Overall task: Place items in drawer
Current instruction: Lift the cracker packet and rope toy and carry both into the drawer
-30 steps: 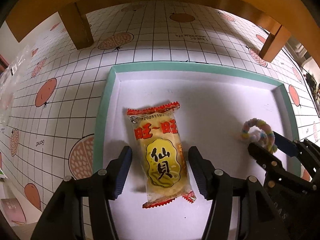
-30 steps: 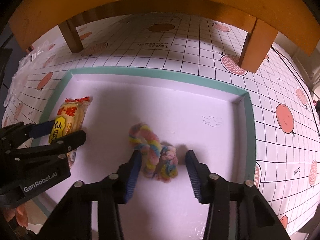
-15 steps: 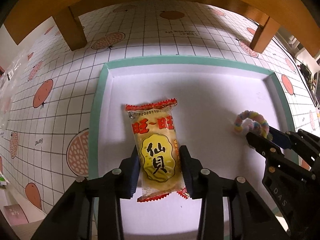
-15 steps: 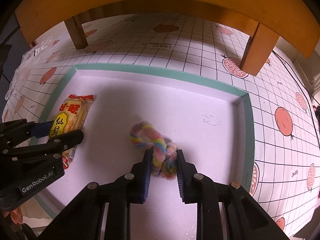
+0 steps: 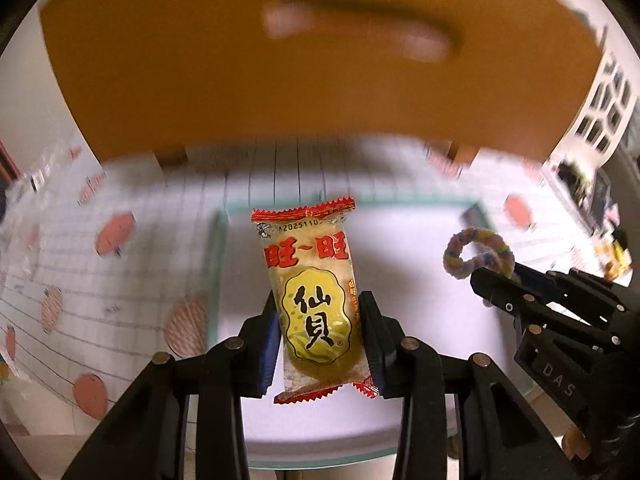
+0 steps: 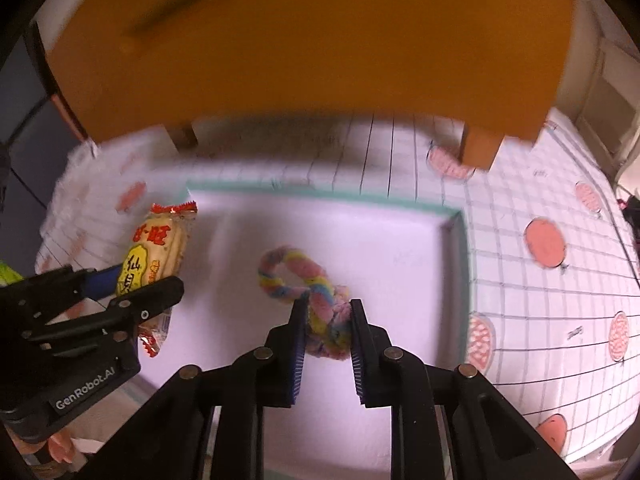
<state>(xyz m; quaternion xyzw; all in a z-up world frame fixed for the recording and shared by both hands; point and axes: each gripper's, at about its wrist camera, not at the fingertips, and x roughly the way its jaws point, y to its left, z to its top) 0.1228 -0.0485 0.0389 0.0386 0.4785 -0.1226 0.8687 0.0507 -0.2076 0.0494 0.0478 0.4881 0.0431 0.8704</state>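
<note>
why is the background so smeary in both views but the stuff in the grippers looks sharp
Left wrist view: the snack packet in the left gripper is crisp, while the orange cabinet and grid cloth streak with motion blur. Right wrist view: the rainbow rope toy in the right gripper stays sharp; the tray rim and cloth smear. Fisheye bends the edges.

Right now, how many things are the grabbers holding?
2. The snack packet is pinched in the left gripper; the rainbow fuzzy rope is pinched in the right gripper, over the tray.
</note>
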